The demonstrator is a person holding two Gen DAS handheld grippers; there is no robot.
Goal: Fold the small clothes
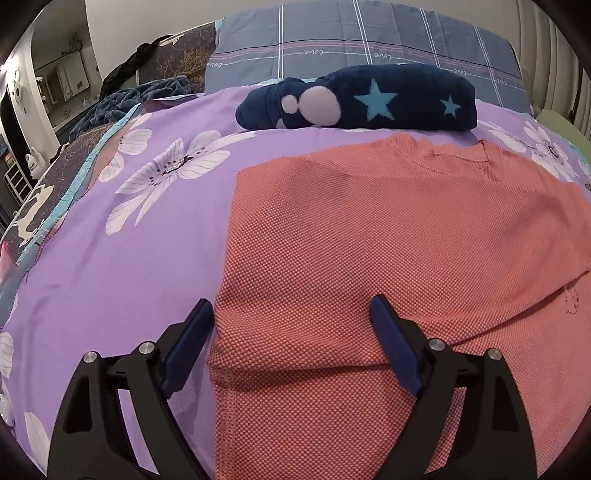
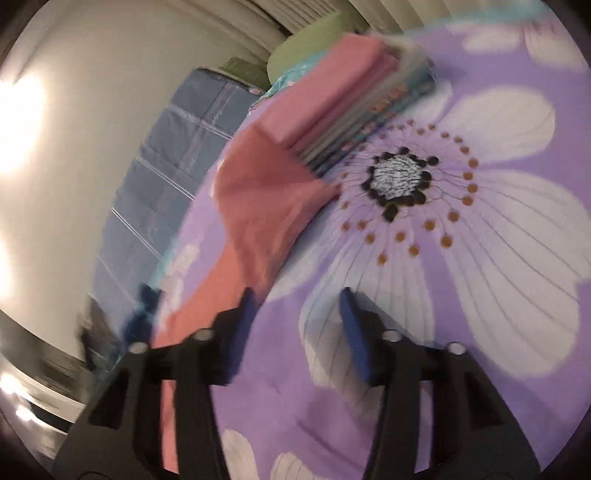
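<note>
An orange shirt lies spread flat on a purple flowered bed, ready for folding, beyond it a folded navy star blanket. The left gripper straddles the shirt's near side edge, jaws wide apart, gripping nothing. The right gripper, blurred, hangs half-open and empty over bare bedspread beside the shirt.

A coral-orange shirt with a fine dotted weave lies on a purple bedspread printed with white flowers. At the frame's top, a navy bundle bears light-blue stars; behind, a grey-blue plaid pillow.
</note>
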